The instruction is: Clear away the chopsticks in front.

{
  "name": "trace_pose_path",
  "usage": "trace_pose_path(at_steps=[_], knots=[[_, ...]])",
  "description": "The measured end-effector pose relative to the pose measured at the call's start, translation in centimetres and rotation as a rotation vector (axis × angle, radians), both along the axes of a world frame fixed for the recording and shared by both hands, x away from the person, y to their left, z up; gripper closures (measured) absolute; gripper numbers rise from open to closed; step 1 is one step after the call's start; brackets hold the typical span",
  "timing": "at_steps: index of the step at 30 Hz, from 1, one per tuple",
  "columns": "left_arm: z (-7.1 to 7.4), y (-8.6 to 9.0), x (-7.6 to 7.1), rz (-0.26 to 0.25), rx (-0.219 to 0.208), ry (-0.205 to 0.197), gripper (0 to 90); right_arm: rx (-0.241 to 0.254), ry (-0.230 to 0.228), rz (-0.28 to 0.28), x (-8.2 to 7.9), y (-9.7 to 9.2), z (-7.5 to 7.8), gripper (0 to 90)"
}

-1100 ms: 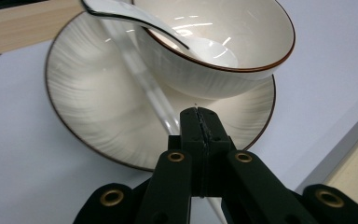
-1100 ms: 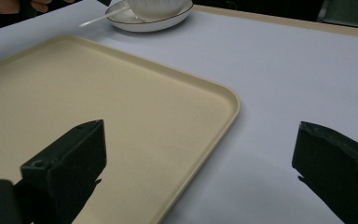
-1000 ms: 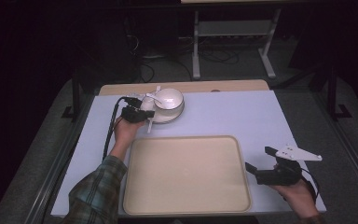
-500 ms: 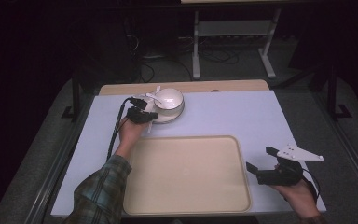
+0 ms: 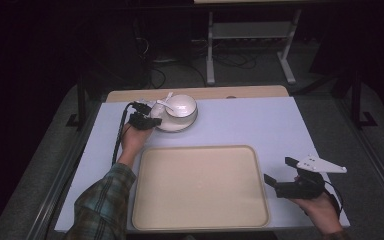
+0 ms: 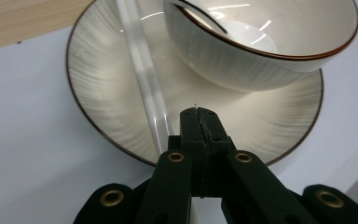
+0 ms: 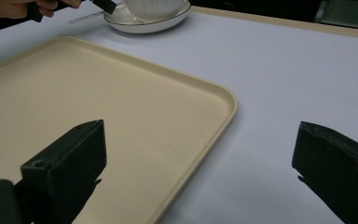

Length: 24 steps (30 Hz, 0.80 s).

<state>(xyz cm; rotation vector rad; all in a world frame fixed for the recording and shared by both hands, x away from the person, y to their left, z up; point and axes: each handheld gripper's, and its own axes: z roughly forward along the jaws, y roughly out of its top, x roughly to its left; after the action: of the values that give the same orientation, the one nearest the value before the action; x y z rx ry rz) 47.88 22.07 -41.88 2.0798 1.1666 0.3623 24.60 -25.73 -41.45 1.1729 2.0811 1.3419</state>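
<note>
A white bowl [image 5: 181, 105] with a brown rim sits on a white plate [image 5: 172, 125] at the back left of the table. A white spoon [image 5: 162, 103] leans out of the bowl to the left. My left gripper [image 5: 154, 118] is at the plate's left edge. In the left gripper view its jaws [image 6: 198, 112] are shut with nothing between them, tips over the plate [image 6: 107, 93], just right of the spoon handle [image 6: 142, 70] and in front of the bowl [image 6: 261, 51]. My right gripper [image 5: 278, 170] is held open near the table's front right, its jaws [image 7: 200, 140] wide apart.
A large beige tray [image 5: 200, 185] lies in the middle front of the pale table cover [image 5: 260, 125], and its corner [image 7: 223, 100] lies between my right jaws. A wooden strip [image 5: 240, 91] runs along the back edge. A metal stand [image 5: 250, 35] is on the floor beyond.
My left gripper has edged a little forward and right, closer to the plate. The right gripper has stayed where it was.
</note>
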Motion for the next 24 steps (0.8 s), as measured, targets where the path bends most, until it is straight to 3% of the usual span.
trace_pose_path(at_steps=[6,11,22,24], knots=[[-0.2,0.8,0.3,0.023,0.013,-0.001,89.8,0.001,0.000,-0.001,0.0,0.0,0.0,2.3],[0.1,1.2,0.2,0.024,-0.003,-0.002,89.8,0.002,0.000,-0.002,0.0,0.0,0.0,2.3],[2.1,1.9,-1.8,0.002,0.006,-0.041,89.7,0.001,-0.001,0.000,0.0,0.0,0.0,2.3],[2.3,2.1,-2.1,0.004,0.024,-0.048,89.7,0.000,0.001,-0.001,0.0,0.0,0.0,2.3]])
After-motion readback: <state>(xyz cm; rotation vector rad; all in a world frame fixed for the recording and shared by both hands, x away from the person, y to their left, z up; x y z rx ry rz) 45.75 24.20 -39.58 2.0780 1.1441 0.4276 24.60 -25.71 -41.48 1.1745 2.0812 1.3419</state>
